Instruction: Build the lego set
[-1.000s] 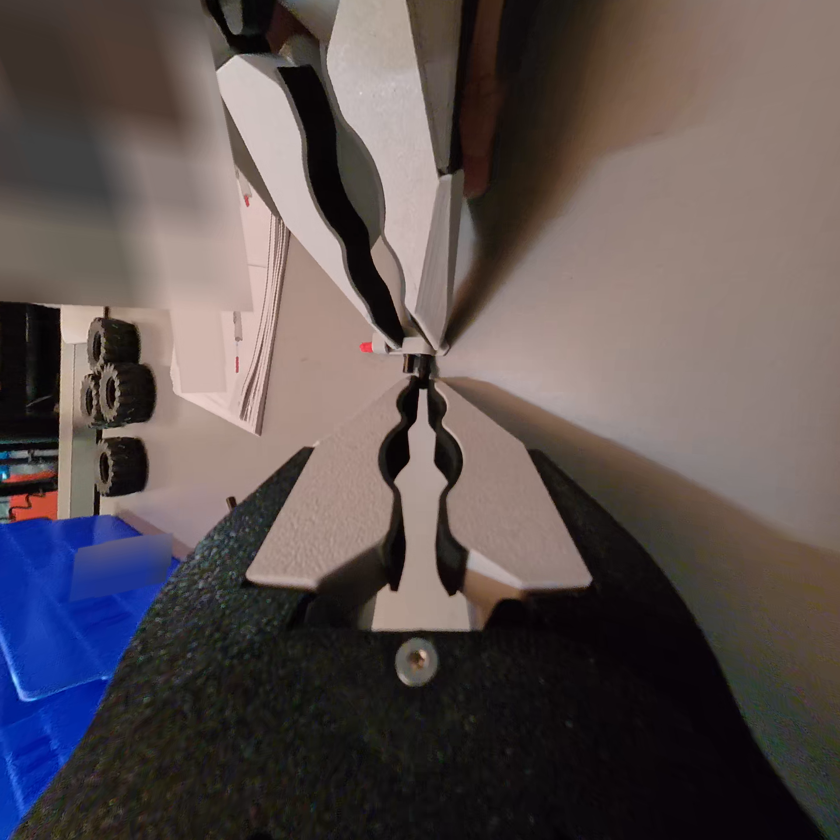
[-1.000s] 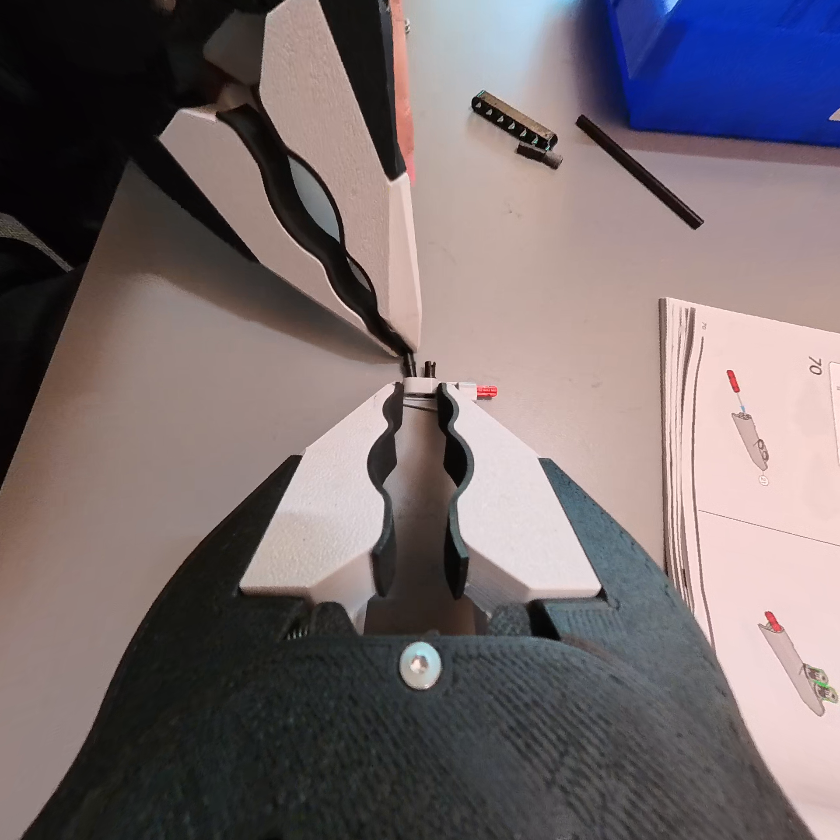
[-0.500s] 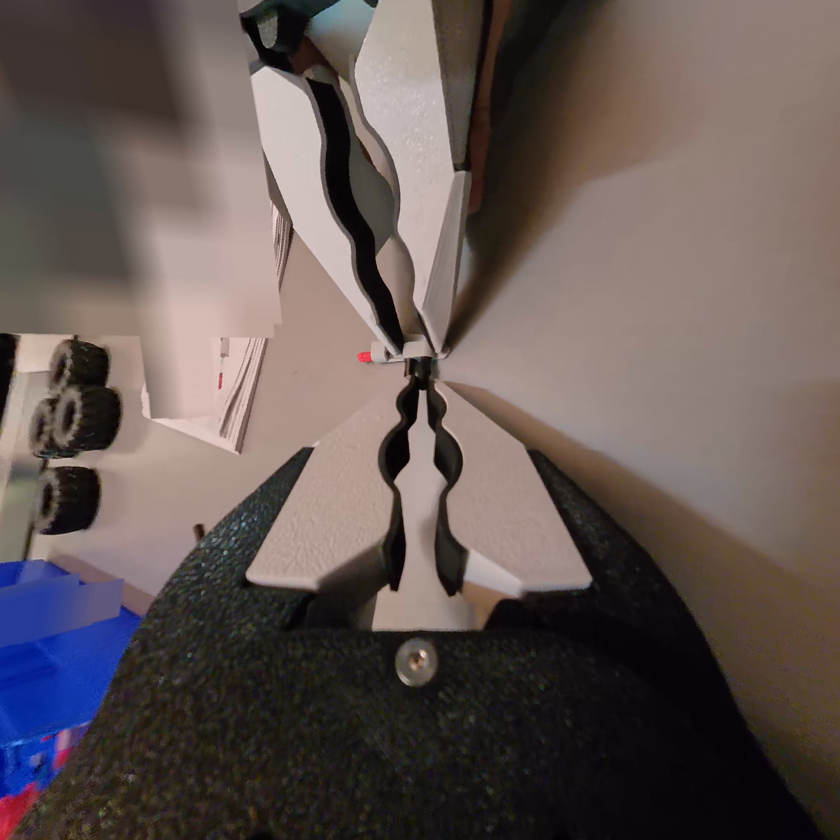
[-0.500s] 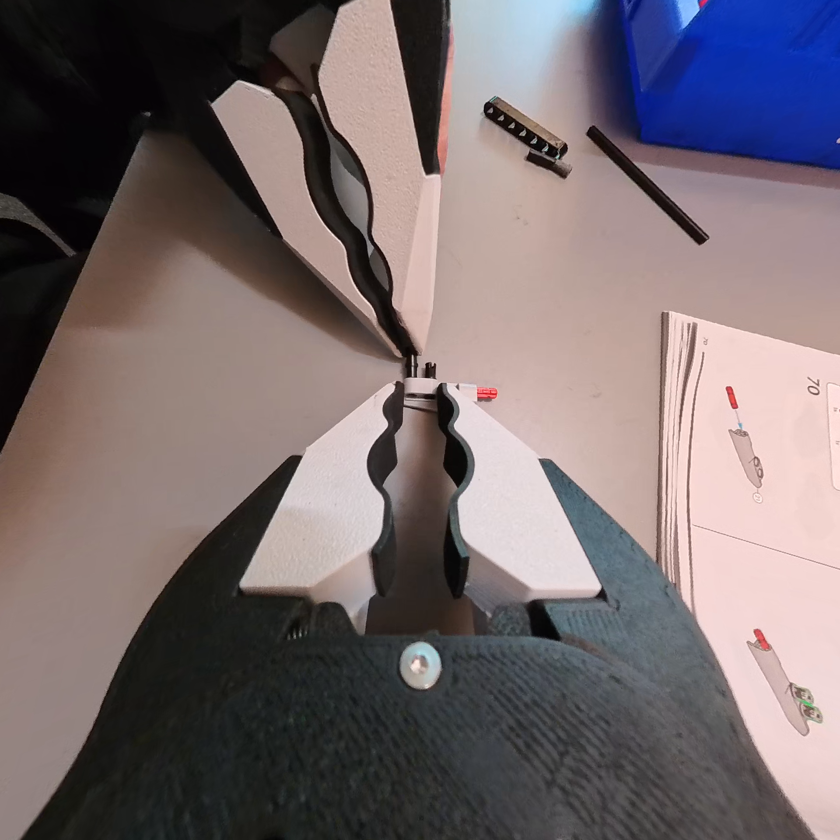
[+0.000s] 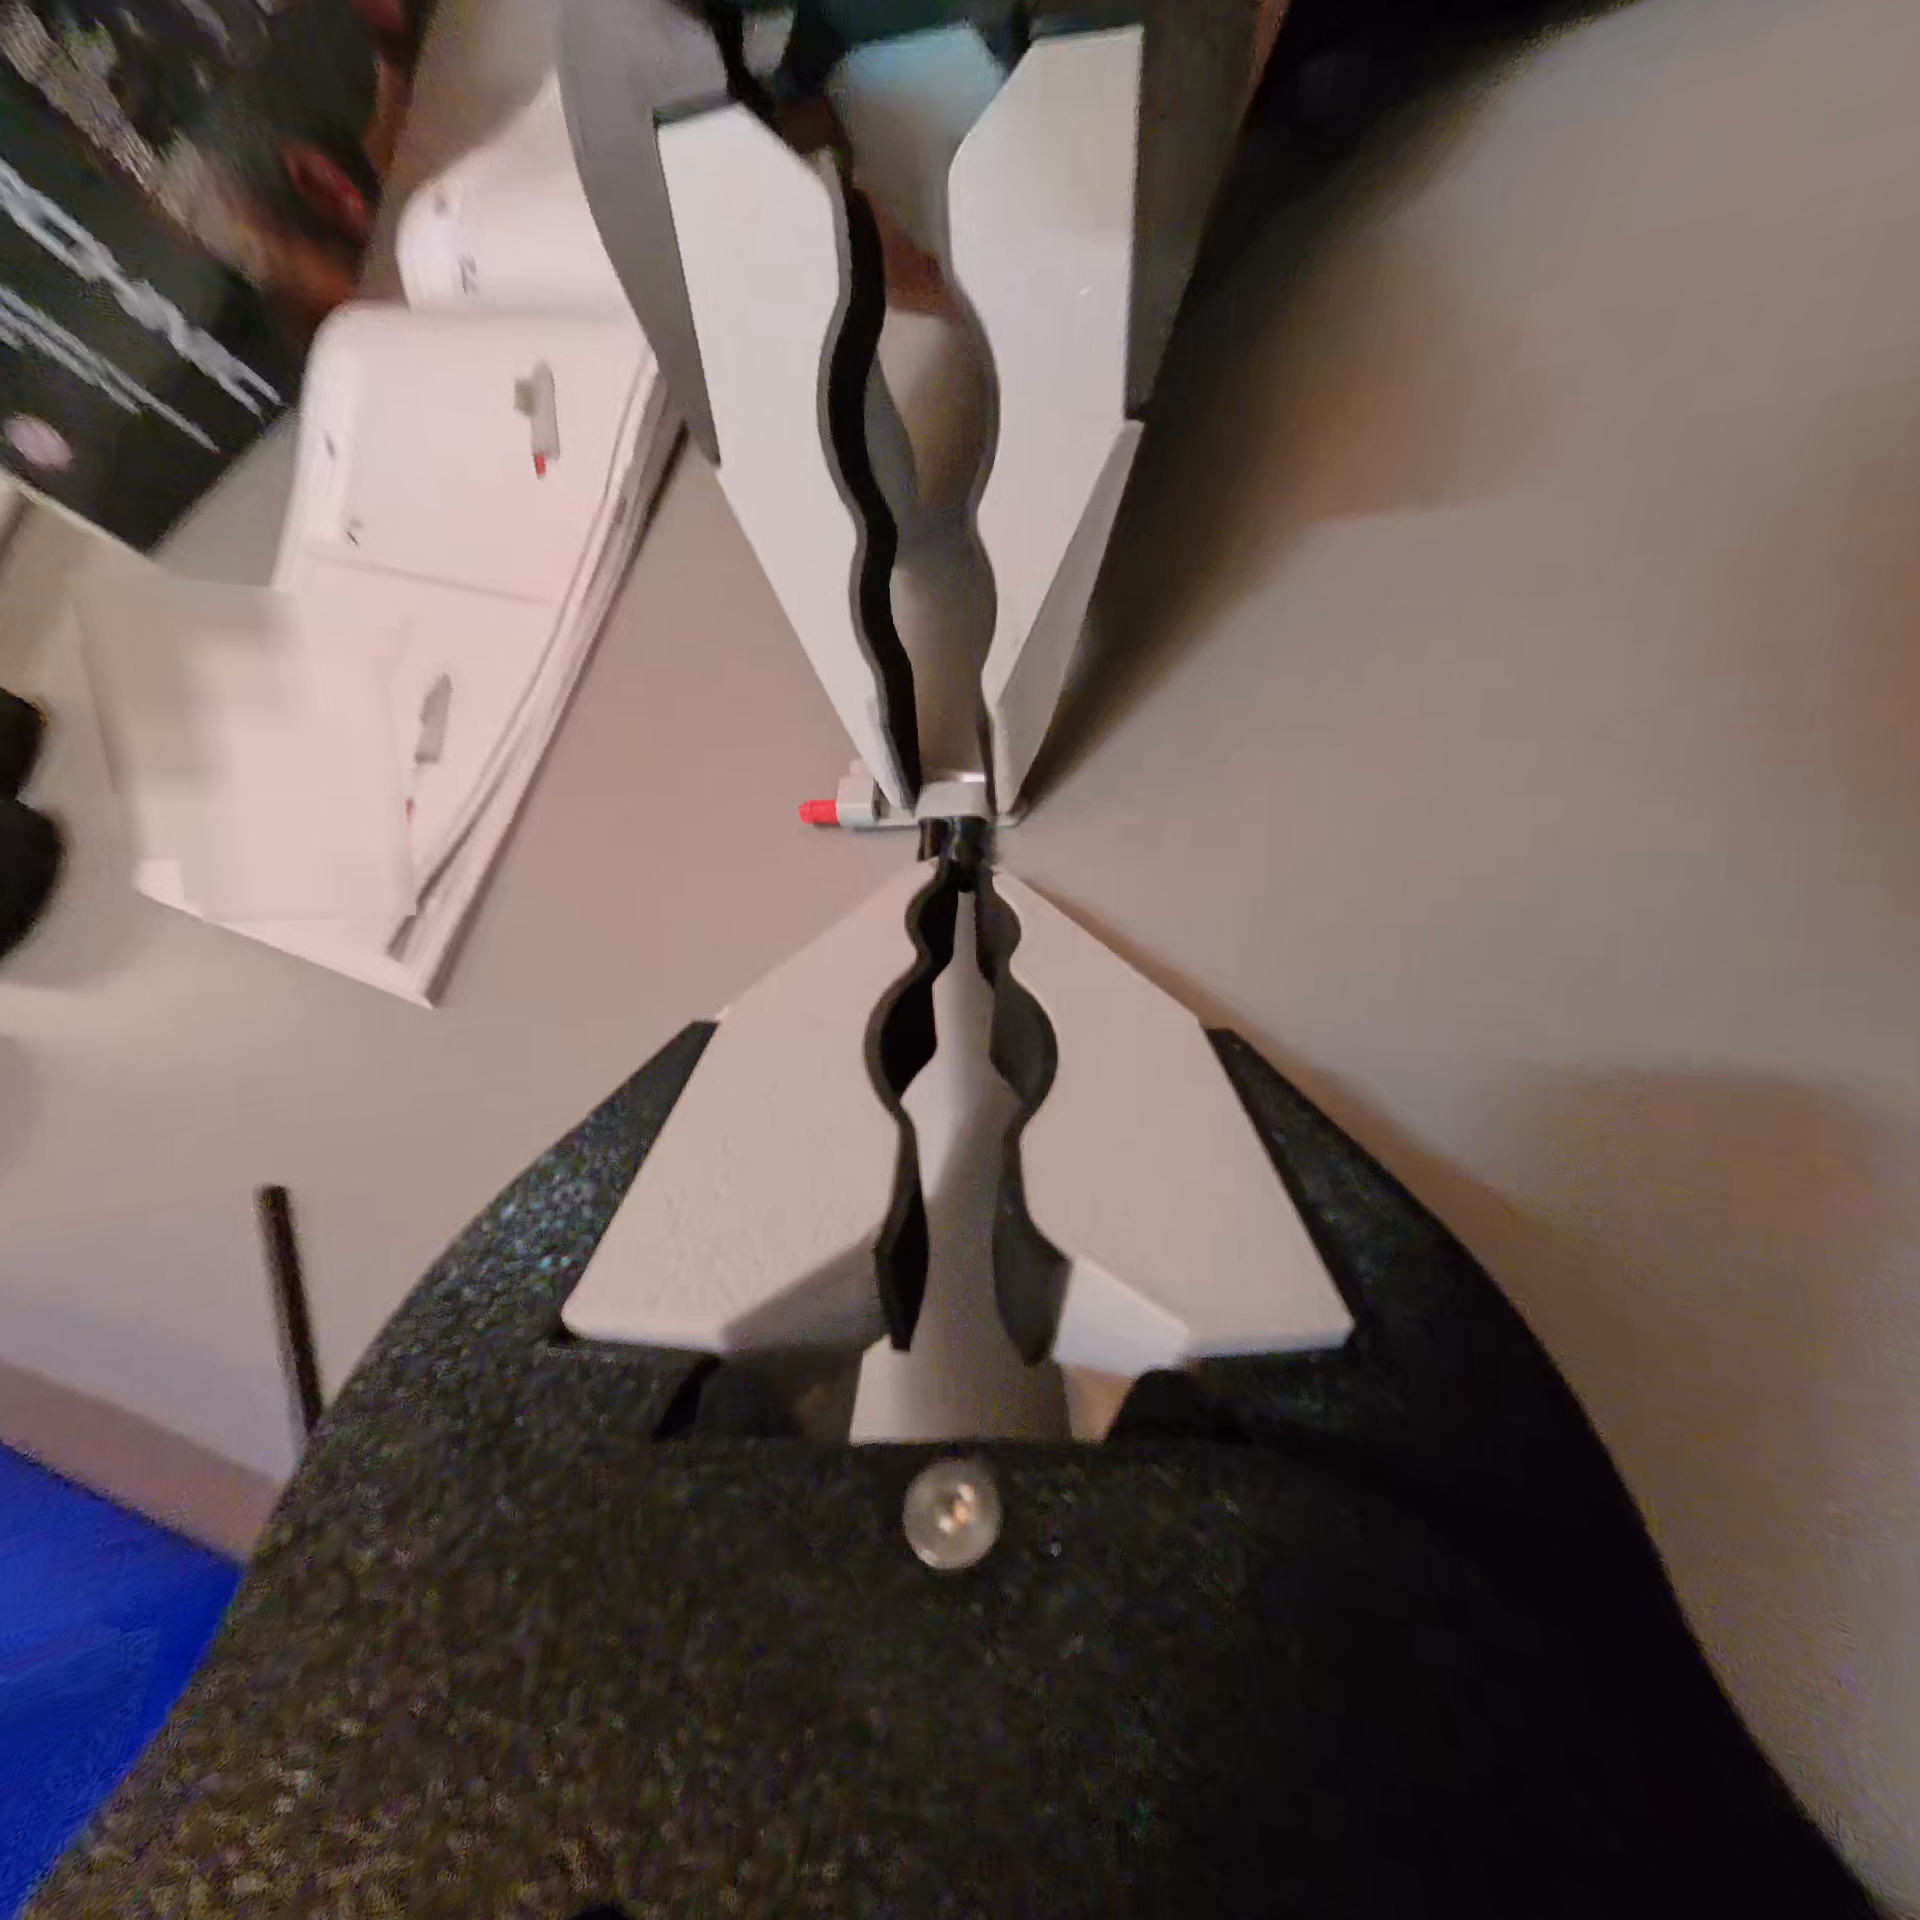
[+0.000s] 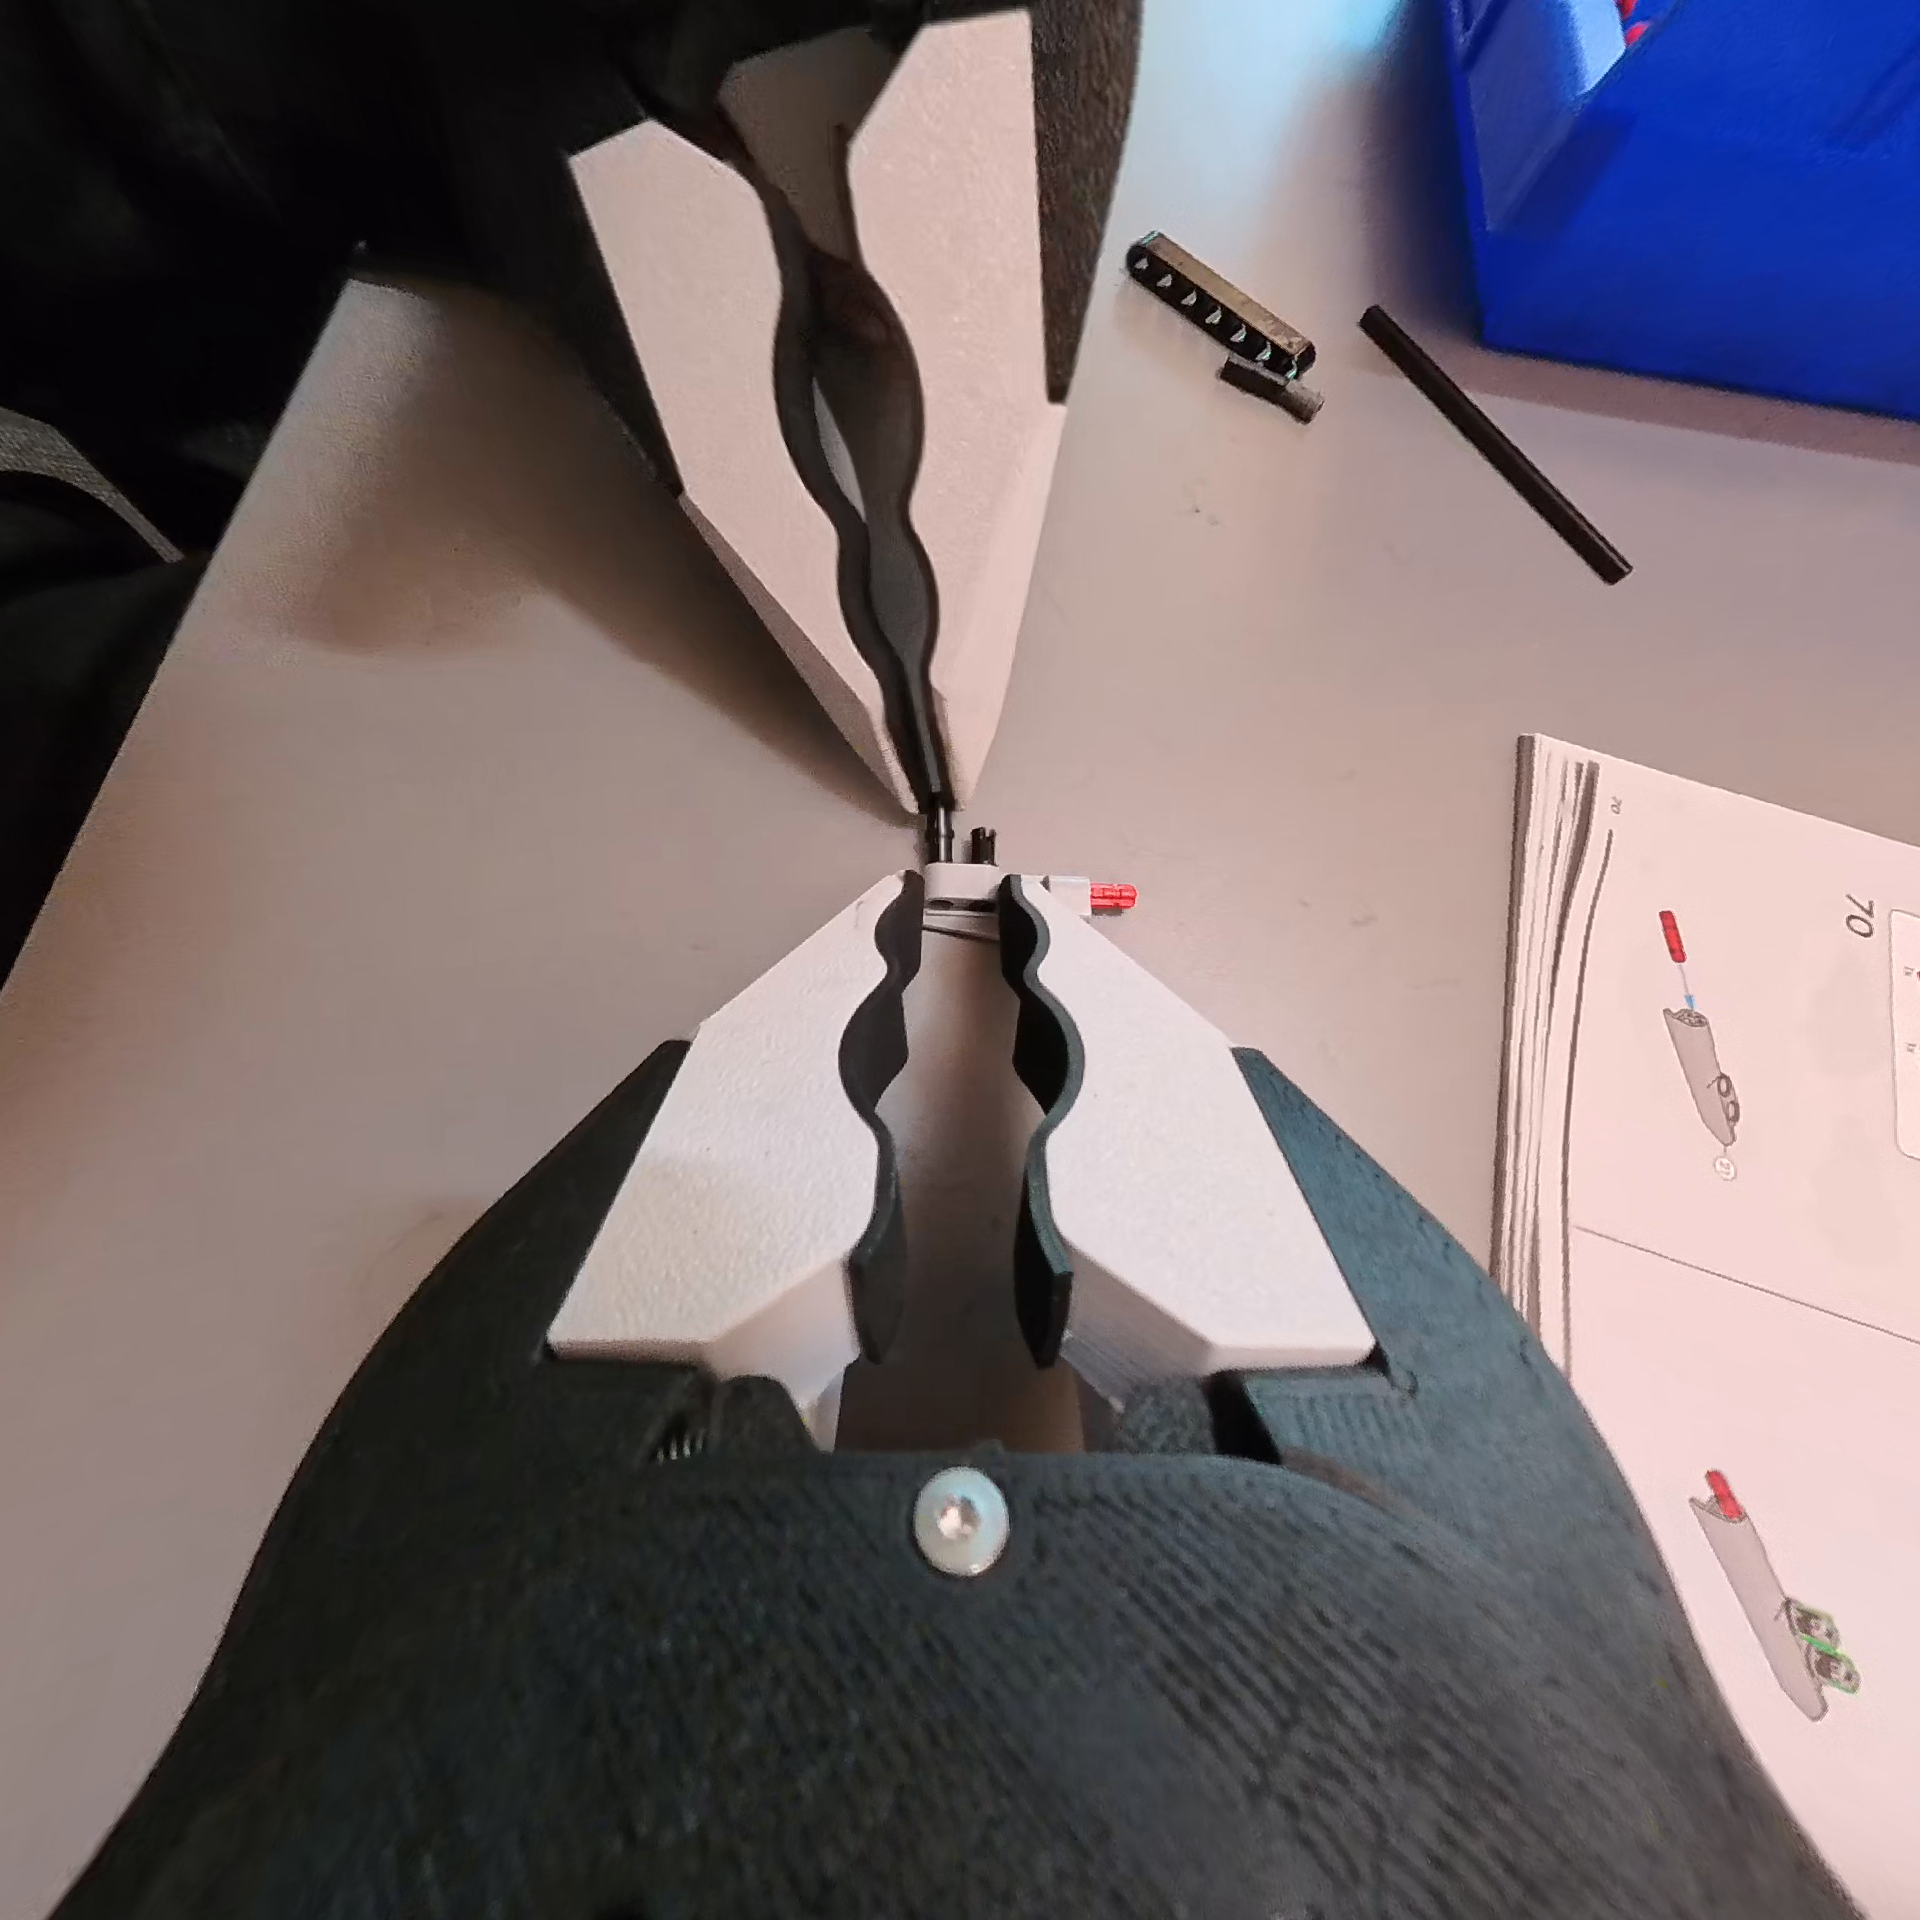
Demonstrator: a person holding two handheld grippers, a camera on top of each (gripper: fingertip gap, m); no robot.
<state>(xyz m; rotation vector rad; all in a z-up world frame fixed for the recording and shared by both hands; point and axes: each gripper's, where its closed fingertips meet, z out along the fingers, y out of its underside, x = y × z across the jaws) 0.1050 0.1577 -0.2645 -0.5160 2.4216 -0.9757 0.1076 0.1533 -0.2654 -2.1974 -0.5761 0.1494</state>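
Observation:
My right gripper point(image 6: 961, 902) is shut on a small grey lego piece point(image 6: 958, 878) with a red pin point(image 6: 1112, 896) sticking out of its right end. One black pin point(image 6: 983, 842) stands in the piece. My left gripper point(image 6: 940, 795) comes in from the far side, shut on a second black pin point(image 6: 940, 828) whose end meets the piece beside the first. In the left wrist view my left gripper point(image 5: 961, 883) holds the black pin point(image 5: 958, 844) against the grey piece point(image 5: 951, 800). The right gripper point(image 5: 951, 784) is opposite, tip to tip.
An open instruction booklet point(image 6: 1714, 1143) lies to the right on the grey table point(image 6: 468, 831). A black beam point(image 6: 1221, 301), a short dark piece point(image 6: 1273, 387) and a black axle point(image 6: 1496, 442) lie at the far right by a blue bin point(image 6: 1714, 208). The table edge is at the left. The tips of both grippers are at nearly the same place. The black axle point(image 6: 1496, 442) lies around 15 centimetres away from my left fingertips. It turns up in the left wrist view point(image 5: 301, 1389) as well.
The left gripper has swung round from a slanted approach to face the right gripper head on. The right gripper holds still. The black pin stays at the grey piece.

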